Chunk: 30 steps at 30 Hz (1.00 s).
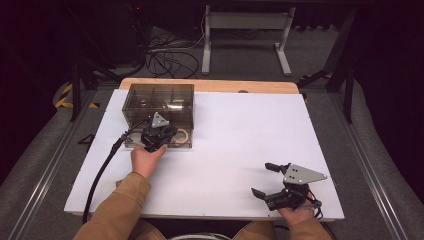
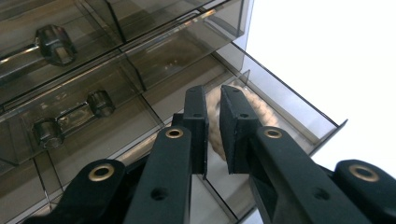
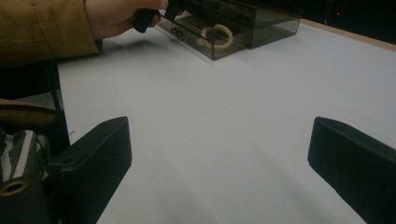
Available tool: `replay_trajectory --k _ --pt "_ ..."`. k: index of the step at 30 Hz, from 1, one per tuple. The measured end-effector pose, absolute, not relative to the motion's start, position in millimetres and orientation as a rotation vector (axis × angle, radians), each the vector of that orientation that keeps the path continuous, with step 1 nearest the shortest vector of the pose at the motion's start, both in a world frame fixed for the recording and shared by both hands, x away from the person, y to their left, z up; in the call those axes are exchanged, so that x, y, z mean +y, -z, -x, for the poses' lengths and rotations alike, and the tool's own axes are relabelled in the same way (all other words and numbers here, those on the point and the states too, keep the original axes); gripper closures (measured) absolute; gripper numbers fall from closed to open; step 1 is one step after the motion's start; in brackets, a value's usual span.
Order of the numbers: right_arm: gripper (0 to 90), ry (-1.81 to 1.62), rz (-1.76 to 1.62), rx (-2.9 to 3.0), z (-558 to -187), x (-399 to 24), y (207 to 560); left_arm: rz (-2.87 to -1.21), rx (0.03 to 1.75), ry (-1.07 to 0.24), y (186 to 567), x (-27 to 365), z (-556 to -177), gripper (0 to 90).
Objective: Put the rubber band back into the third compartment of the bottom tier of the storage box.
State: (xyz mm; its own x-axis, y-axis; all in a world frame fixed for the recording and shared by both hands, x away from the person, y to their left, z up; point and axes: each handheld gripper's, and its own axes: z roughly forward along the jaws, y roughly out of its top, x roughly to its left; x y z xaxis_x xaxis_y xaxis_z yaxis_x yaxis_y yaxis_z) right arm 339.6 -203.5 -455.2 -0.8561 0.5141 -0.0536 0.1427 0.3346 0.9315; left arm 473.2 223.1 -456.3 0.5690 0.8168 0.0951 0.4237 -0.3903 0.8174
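Observation:
A smoky see-through drawer box [image 1: 159, 100] stands at the back left of the white table [image 1: 235, 130]. Its bottom drawer [image 1: 186, 145] is pulled out. Inside lies a cream rope ring [image 1: 182, 135], also in the right gripper view [image 3: 215, 36]. My left gripper [image 1: 170, 134] reaches down into that drawer. In the left gripper view my left gripper [image 2: 214, 100] has its jaws nearly together, with the rope ring [image 2: 259, 109] pinched between them. At the front right, my right gripper [image 1: 261, 179] stands wide open over bare table, nothing between the jaws [image 3: 219, 135].
The box's upper drawers [image 2: 70, 70] are closed and have round clear knobs [image 2: 56, 44]. A black cable [image 1: 102, 170] trails from the left gripper off the table's front left. A wooden strip [image 1: 210, 84] edges the table's far side, and desk legs stand beyond.

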Motion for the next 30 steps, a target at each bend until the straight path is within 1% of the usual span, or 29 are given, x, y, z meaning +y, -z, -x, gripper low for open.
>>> replay_trajectory --k 3,10,13,18,21,30 --pt "6.7 -1.531 -0.583 2.265 -340 -204 455 -2.022 0.99 -0.639 456 223 -473 80.9" --pt "6.7 -1.529 -0.582 2.266 -340 -203 455 -2.009 0.985 -0.629 451 224 -470 76.5" --pt "6.7 -1.53 -0.582 2.266 -340 -204 455 -1.988 0.985 -0.596 445 226 -467 73.8" --pt "6.7 -1.532 -0.583 2.265 -341 -203 455 -1.96 0.959 -0.57 431 227 -458 64.6" --pt "6.7 -1.533 -0.583 2.265 -340 -203 455 -1.953 0.943 -0.575 423 228 -452 61.3" --pt "6.6 -1.531 -0.582 2.267 -341 -203 455 -1.944 0.925 -0.578 413 228 -445 60.2"
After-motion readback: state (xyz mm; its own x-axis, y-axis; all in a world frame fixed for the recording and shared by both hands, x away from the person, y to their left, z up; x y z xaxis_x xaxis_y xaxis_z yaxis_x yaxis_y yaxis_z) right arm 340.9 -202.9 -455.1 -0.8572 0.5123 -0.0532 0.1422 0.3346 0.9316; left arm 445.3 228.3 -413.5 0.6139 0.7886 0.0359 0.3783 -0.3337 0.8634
